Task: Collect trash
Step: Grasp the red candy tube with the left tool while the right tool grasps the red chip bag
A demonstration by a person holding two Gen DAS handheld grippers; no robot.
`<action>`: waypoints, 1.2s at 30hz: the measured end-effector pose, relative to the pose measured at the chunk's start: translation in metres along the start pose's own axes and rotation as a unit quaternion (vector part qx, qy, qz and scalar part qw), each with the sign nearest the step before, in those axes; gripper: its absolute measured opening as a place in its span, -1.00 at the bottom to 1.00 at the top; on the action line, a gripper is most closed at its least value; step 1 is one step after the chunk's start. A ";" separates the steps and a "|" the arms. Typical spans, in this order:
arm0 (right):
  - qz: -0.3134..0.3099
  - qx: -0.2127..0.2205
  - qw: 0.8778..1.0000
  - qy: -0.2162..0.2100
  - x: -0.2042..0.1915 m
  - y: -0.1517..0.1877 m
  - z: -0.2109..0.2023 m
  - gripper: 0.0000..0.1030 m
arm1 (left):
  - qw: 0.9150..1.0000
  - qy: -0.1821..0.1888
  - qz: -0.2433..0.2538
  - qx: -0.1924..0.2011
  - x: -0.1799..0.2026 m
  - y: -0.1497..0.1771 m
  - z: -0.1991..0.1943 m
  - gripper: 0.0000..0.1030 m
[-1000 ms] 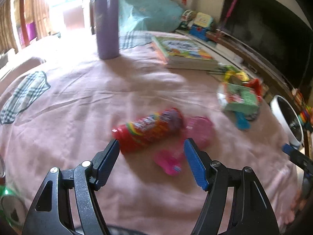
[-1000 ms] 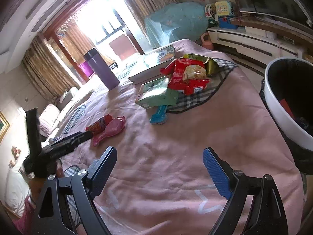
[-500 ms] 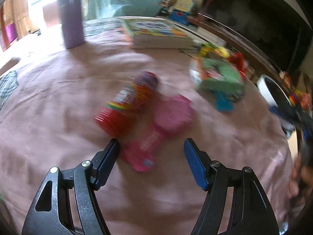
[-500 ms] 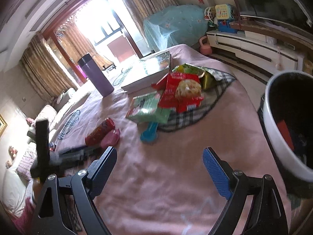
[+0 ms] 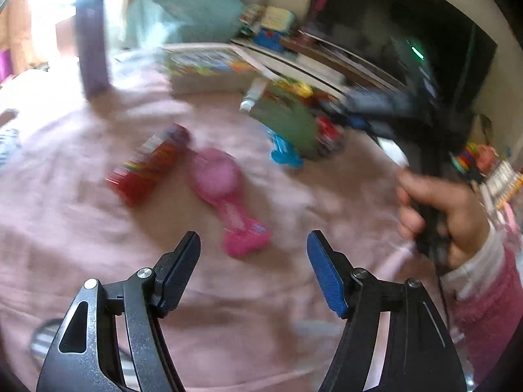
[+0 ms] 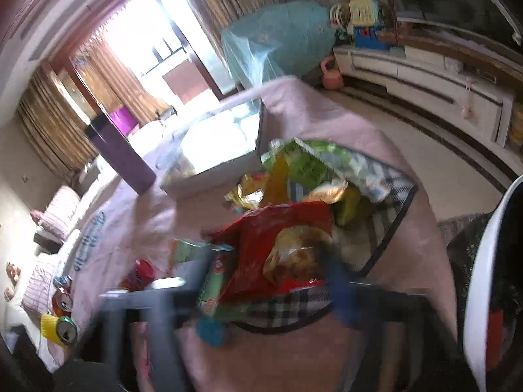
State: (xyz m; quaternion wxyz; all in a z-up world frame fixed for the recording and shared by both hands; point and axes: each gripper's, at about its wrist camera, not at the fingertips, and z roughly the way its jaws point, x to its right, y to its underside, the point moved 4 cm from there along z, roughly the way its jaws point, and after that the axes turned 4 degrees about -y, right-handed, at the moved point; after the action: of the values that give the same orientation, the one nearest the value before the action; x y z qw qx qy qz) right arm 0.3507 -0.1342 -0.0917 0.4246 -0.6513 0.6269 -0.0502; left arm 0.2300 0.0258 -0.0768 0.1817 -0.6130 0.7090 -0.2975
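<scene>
On the pink tablecloth lie a red candy tube, a pink plastic scoop and a blue scoop. My left gripper is open and empty just short of the pink scoop's handle. My right gripper is blurred by motion, open, right over a red snack bag beside green and yellow wrappers on a checked cloth. It also shows in the left wrist view, held by a hand. A green packet lies by the blue scoop.
A white-rimmed trash bin stands at the table's right edge. A purple bottle and a stack of books stand further back. Cans lie on the sofa at the left. A TV cabinet runs along the right wall.
My right gripper has moved forward over the snack bags, away from the bin. My left gripper has swung right and drawn back; the pink scoop now lies ahead between its fingers.
</scene>
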 end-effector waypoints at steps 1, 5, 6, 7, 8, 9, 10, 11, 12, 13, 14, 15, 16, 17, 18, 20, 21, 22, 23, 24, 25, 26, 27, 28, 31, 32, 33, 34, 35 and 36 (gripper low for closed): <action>-0.004 0.001 1.000 0.002 0.000 0.004 -0.004 -0.58 | 1.000 -0.010 -0.006 0.005 -0.007 -0.003 -0.001 0.34; -0.020 0.001 1.000 -0.011 -0.010 0.026 -0.026 -0.91 | 0.998 -0.060 -0.029 0.009 -0.036 -0.014 0.007 0.34; -0.022 -0.001 1.000 -0.018 -0.012 0.034 -0.033 -0.91 | 0.997 -0.073 -0.031 0.011 -0.042 -0.016 0.010 0.34; -0.024 -0.003 0.999 -0.025 -0.014 0.042 -0.040 -0.91 | 0.996 -0.085 -0.033 0.012 -0.048 -0.018 0.014 0.34; -0.026 -0.005 0.999 -0.030 -0.016 0.047 -0.043 -0.92 | 0.995 -0.095 -0.033 0.011 -0.052 -0.020 0.019 0.34; -0.027 -0.008 0.999 -0.034 -0.018 0.053 -0.048 -0.92 | 0.994 -0.108 -0.033 0.007 -0.057 -0.022 0.025 0.34; -0.027 -0.013 0.999 -0.040 -0.019 0.061 -0.051 -0.91 | 0.992 -0.118 -0.033 0.003 -0.061 -0.024 0.031 0.34; -0.027 -0.018 0.998 -0.045 -0.020 0.068 -0.054 -0.91 | 0.992 -0.125 -0.032 0.001 -0.065 -0.027 0.035 0.34; -0.025 -0.022 0.998 -0.047 -0.020 0.070 -0.054 -0.91 | 0.991 -0.127 -0.030 -0.001 -0.067 -0.029 0.040 0.34; -0.024 -0.024 0.998 -0.048 -0.019 0.075 -0.056 -0.91 | 0.991 -0.130 -0.027 -0.005 -0.068 -0.030 0.045 0.34; -0.022 -0.027 0.998 -0.048 -0.017 0.081 -0.057 -0.90 | 0.991 -0.134 -0.025 -0.011 -0.069 -0.030 0.048 0.34; -0.022 -0.029 0.998 -0.048 -0.015 0.084 -0.058 -0.85 | 0.991 -0.135 -0.021 -0.018 -0.068 -0.030 0.053 0.33; -0.021 -0.031 0.998 -0.045 -0.014 0.086 -0.059 -0.81 | 0.991 -0.132 -0.014 -0.021 -0.066 -0.031 0.056 0.17; -0.018 -0.031 0.999 -0.039 -0.011 0.089 -0.061 -0.80 | 0.991 -0.131 -0.007 -0.024 -0.062 -0.030 0.059 -0.06; -0.016 -0.031 0.999 -0.038 -0.009 0.089 -0.062 -0.78 | 0.991 -0.129 0.001 -0.027 -0.058 -0.029 0.060 -0.16; -0.015 -0.029 0.999 -0.030 -0.006 0.089 -0.067 -0.64 | 0.992 -0.119 0.009 -0.029 -0.051 -0.026 0.058 -0.30; -0.015 -0.025 0.999 -0.026 -0.005 0.089 -0.070 -0.41 | 0.994 -0.109 0.008 -0.030 -0.047 -0.023 0.055 -0.30; -0.016 -0.022 0.999 -0.025 -0.005 0.090 -0.074 -0.26 | 0.994 -0.101 0.007 -0.031 -0.044 -0.020 0.051 -0.30; -0.017 -0.017 0.999 -0.027 -0.005 0.090 -0.078 0.04 | 0.995 -0.092 0.005 -0.035 -0.040 -0.014 0.047 -0.30; -0.018 -0.014 0.999 -0.028 -0.006 0.090 -0.081 0.19 | 0.996 -0.084 0.003 -0.038 -0.036 -0.010 0.044 -0.30; -0.021 -0.008 0.999 -0.027 -0.007 0.091 -0.085 0.20 | 0.997 -0.073 0.001 -0.041 -0.032 -0.005 0.040 -0.30; -0.023 -0.006 0.999 -0.024 -0.008 0.091 -0.088 0.20 | 0.997 -0.065 0.000 -0.043 -0.028 0.000 0.036 -0.30; -0.025 -0.001 0.999 -0.022 -0.009 0.090 -0.089 0.20 | 0.997 -0.062 0.000 -0.044 -0.026 0.004 0.033 -0.29; -0.026 0.004 0.999 -0.022 -0.010 0.087 -0.090 0.20 | 0.997 -0.064 0.000 -0.041 -0.024 0.006 0.029 -0.29; -0.022 0.013 0.999 -0.021 -0.011 0.077 -0.086 0.22 | 0.997 -0.075 0.002 -0.034 -0.023 0.003 0.026 0.00; -0.020 0.016 0.999 -0.020 -0.012 0.074 -0.083 0.22 | 0.996 -0.080 0.002 -0.031 -0.024 0.000 0.026 0.08; -0.018 0.019 0.999 -0.019 -0.013 0.070 -0.080 0.22 | 0.996 -0.082 0.003 -0.028 -0.024 -0.002 0.027 0.08; -0.018 0.021 0.999 -0.017 -0.014 0.067 -0.076 0.22 | 0.996 -0.082 0.006 -0.026 -0.023 -0.005 0.028 0.08; -0.019 0.021 1.000 -0.013 -0.015 0.065 -0.071 0.22 | 0.996 -0.083 0.010 -0.025 -0.023 -0.008 0.032 0.08; -0.022 0.019 1.000 -0.008 -0.015 0.064 -0.067 0.20 | 0.996 -0.086 0.017 -0.025 -0.022 -0.010 0.036 0.08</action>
State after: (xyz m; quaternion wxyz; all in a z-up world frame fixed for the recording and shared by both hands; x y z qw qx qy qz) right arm 0.2581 -0.1447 -0.0818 0.4408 -0.6570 0.6079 -0.0668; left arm 0.2635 0.0390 -0.0997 0.2314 -0.6285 0.7085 -0.2226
